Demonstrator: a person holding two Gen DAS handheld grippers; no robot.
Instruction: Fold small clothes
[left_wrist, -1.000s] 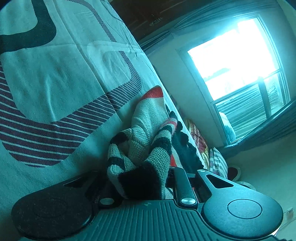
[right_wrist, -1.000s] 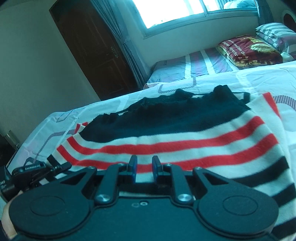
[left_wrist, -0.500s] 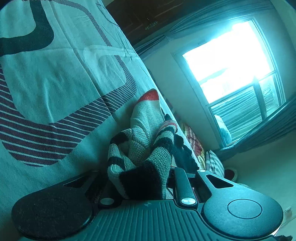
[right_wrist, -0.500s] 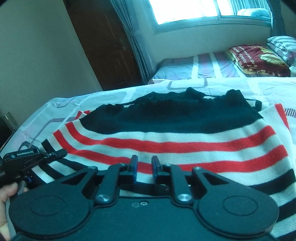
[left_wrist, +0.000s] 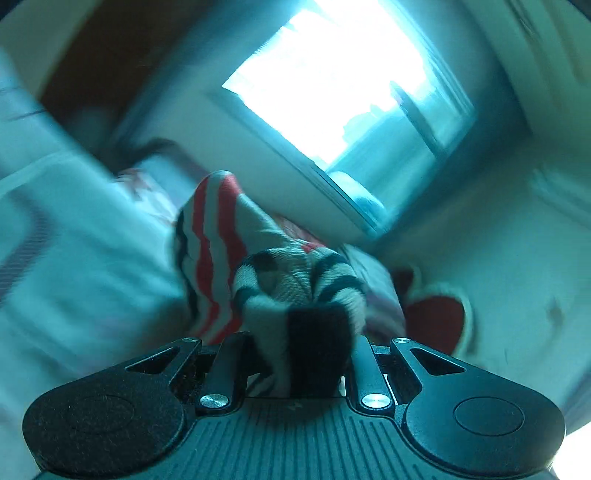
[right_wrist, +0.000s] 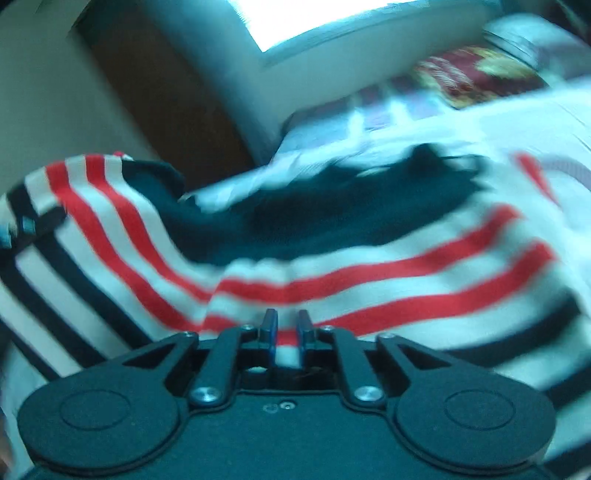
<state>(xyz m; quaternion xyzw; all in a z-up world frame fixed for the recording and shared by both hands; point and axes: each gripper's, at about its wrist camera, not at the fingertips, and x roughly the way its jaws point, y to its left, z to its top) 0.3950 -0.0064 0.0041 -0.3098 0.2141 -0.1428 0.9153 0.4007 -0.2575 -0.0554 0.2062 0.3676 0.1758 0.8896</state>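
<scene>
We are folding the sweater (right_wrist: 332, 280) on the bed (right_wrist: 535, 122). Each hand-held gripper, left (left_wrist: 295, 354) and right (right_wrist: 287, 326), pinches its hem. Next, we should carry the lifted corner across.

Two close wrist views (window-facing), sharing the striped sweater (left_wrist: 295, 280)

The striped sweater (right_wrist: 369, 273) spreads across the near bed (right_wrist: 554, 122), covering the surface straight ahead; its left corner (right_wrist: 74, 192) is raised, blocking that side. Bare sheet lies open beyond. Pillows (right_wrist: 476, 70) crowd the 2nd bed, with wall and window (left_wrist: 332, 85) behind.
</scene>
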